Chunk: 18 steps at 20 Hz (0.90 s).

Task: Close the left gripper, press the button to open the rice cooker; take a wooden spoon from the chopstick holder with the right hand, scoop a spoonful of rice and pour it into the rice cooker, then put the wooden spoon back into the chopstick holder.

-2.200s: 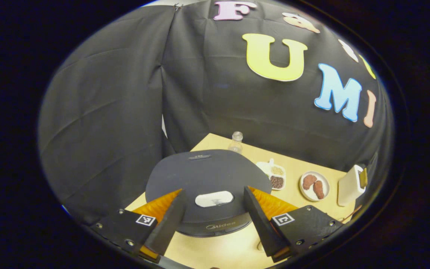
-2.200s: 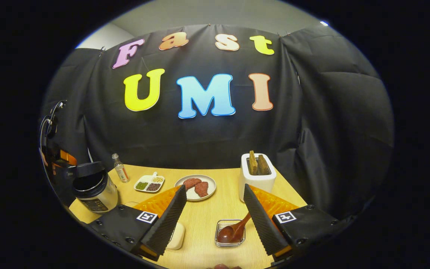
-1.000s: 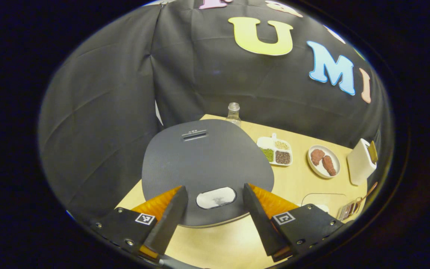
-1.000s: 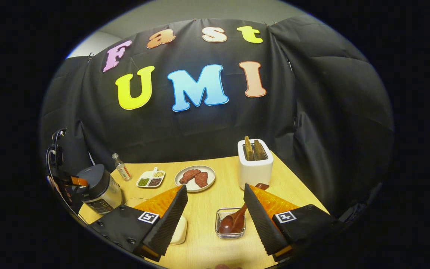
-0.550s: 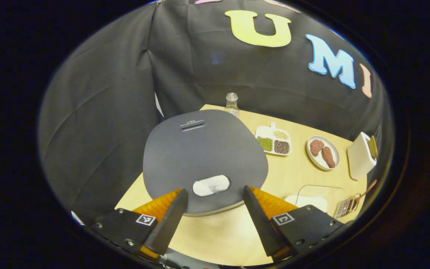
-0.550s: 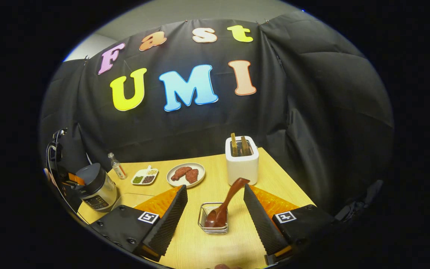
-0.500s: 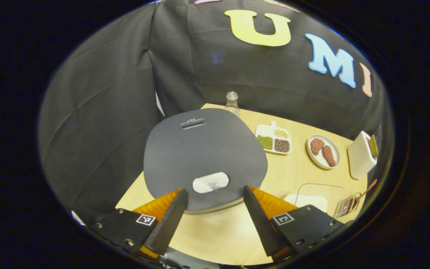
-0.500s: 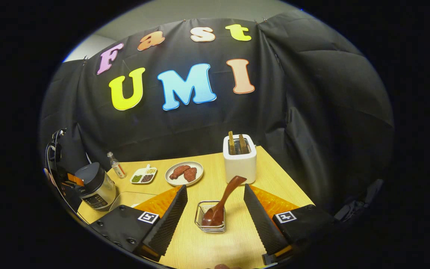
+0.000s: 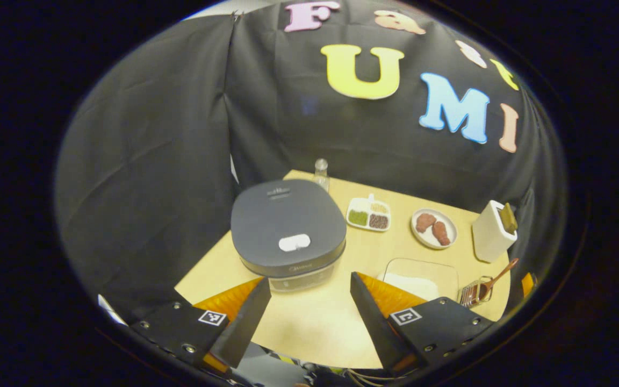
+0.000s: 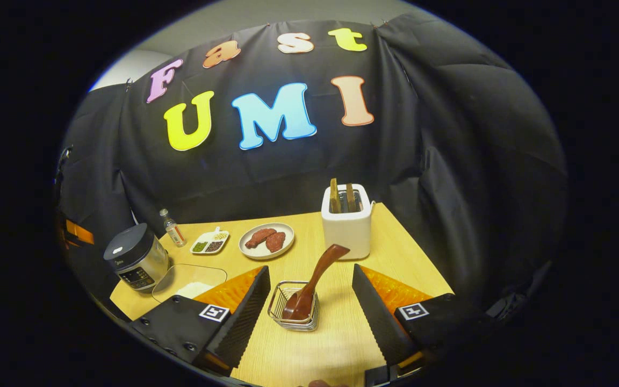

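the right gripper (image 10: 309, 301) hangs spread wide over the brown wooden spoon (image 10: 312, 282) leaning in its wire chopstick holder (image 10: 293, 317); a skewed pinch could tip that light holder. the left gripper (image 9: 309, 306), also agape, sits well back from the closed dark-lidded rice cooker (image 9: 288, 226), and pressing its pale oval button (image 9: 294, 242) unclosed may straddle it

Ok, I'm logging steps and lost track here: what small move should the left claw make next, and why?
Probably just ease the left claw back and rest it. The rice cooker had its lid up two seconds ago and is shut now. The wooden spoon stands in the chopstick holder. This claw and the right claw are open and empty, so the job looks done.
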{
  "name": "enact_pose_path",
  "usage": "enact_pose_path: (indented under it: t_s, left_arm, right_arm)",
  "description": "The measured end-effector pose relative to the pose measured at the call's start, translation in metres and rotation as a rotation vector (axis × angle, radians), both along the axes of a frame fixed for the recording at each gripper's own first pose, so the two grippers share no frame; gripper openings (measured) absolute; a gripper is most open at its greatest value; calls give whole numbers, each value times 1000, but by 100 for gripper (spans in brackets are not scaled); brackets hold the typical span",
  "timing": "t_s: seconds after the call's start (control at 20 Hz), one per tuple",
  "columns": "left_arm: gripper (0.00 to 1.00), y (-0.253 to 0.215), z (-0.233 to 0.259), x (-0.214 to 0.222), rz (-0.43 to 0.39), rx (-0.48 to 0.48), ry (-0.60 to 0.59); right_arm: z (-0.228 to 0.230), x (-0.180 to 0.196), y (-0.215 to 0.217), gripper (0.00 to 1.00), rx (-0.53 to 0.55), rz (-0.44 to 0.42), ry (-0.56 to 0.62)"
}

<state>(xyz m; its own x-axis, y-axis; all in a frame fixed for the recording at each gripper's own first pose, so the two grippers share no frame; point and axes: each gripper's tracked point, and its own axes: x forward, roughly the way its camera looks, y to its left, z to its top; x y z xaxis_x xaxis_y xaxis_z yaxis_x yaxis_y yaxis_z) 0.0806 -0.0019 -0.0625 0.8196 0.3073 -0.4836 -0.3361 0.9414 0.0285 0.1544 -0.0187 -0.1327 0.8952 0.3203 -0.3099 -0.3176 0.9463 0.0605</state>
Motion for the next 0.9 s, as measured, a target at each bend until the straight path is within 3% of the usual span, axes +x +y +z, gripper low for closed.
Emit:
enact_pose_path:
  t_s: [0.25, 0.5, 0.65, 0.9]
  left_arm:
    - [94, -22, 97, -17, -86, 71, -247]
    - [93, -14, 159, -54, -156, 134, -441]
    - [92, -2, 165, -80, -173, 197, -494]
    - [92, -15, 143, -109, -210, 69, -567]
  right_arm:
    - [50, -10, 14, 98, 3, -36, -86]
    - [126, -34, -4, 98, -69, -94, -222]
    - [163, -63, -17, 98, -77, -145, -269]
    - [178, -110, -24, 98, -122, -172, -341]
